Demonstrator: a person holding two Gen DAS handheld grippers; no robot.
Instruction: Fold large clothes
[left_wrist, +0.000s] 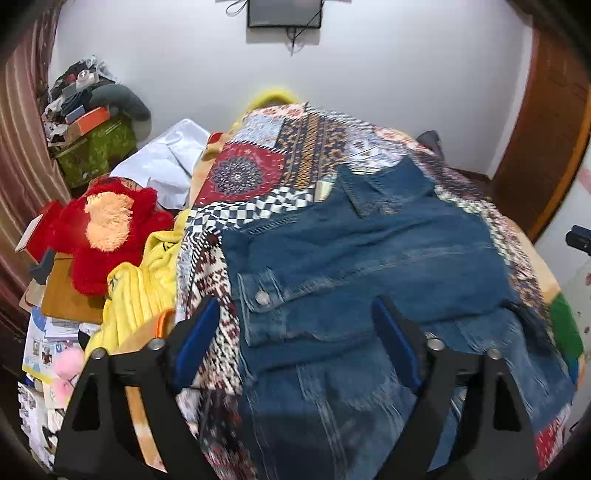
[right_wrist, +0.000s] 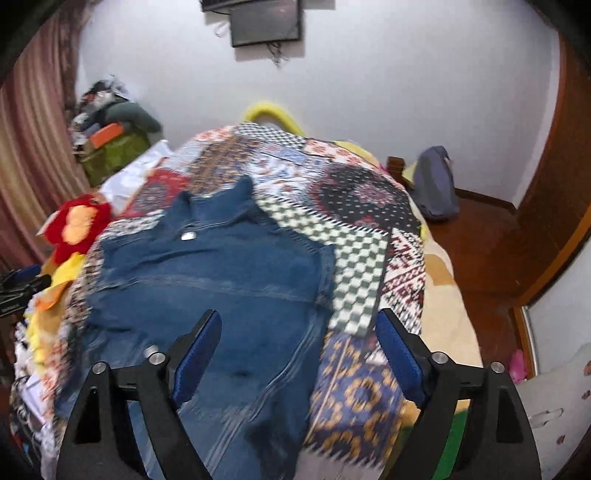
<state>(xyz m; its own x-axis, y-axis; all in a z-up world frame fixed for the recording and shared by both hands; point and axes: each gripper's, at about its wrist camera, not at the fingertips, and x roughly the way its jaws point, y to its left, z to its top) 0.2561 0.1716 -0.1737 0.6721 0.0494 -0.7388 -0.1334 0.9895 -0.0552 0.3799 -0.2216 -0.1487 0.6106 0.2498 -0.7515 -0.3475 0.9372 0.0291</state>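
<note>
A blue denim jacket (left_wrist: 369, 266) lies spread on a patchwork bedspread (left_wrist: 258, 162), collar toward the far wall. It also shows in the right wrist view (right_wrist: 221, 273) on the bedspread (right_wrist: 362, 206). My left gripper (left_wrist: 295, 328) is open and empty, hovering over the jacket's near left part by a buttoned cuff. My right gripper (right_wrist: 299, 339) is open and empty, above the jacket's near right edge. The right wrist view is blurred by motion.
A red plush toy (left_wrist: 107, 229), a yellow blanket (left_wrist: 144, 291) and papers crowd the bed's left side. A green box (left_wrist: 96, 147) with clutter stands at the far left. A grey bag (right_wrist: 436, 184) sits by the wooden floor on the right. A screen (left_wrist: 284, 13) hangs on the wall.
</note>
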